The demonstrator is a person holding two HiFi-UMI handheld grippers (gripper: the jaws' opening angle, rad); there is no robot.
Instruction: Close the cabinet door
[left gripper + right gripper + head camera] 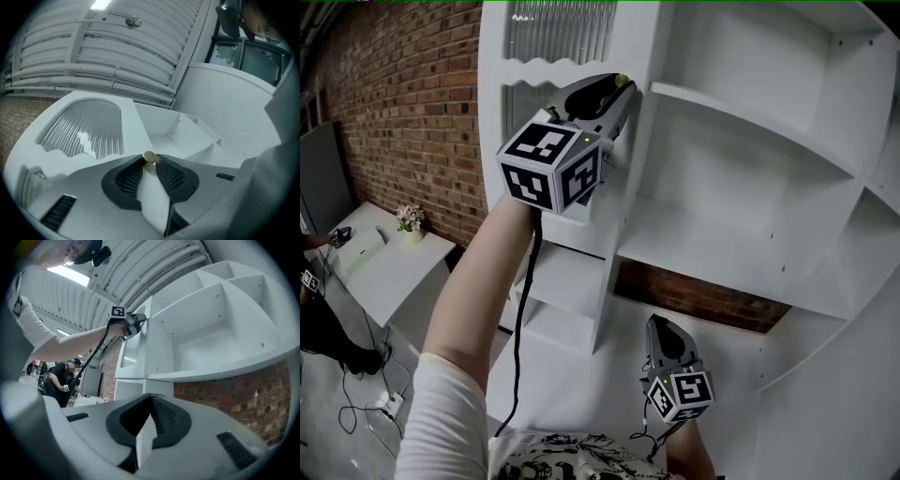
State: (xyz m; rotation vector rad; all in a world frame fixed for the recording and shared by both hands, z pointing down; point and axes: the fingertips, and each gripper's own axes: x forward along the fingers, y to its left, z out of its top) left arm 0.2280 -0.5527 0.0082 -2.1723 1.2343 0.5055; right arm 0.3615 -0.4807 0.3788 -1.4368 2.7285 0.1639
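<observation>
The white cabinet (741, 122) stands open, its shelves bare. Its door (546, 37), white with ribbed glass panels (84, 126), swings out toward me on the left. A small brass knob (149, 157) sits on the door's free edge. My left gripper (621, 92) is raised to that edge and shut on the knob, with the door's edge running between the jaws. The right gripper view shows the same grip from below, my left gripper (138, 324) at the door (129, 350). My right gripper (661, 325) hangs low in front of the cabinet, shut and empty (151, 396).
A brick wall (403, 103) runs along the left and behind the cabinet's lower gap (694, 295). A white table (384, 267) with a small flower pot (411, 221) stands at the left. A person (58, 378) is beside it. Cables (366, 403) lie on the floor.
</observation>
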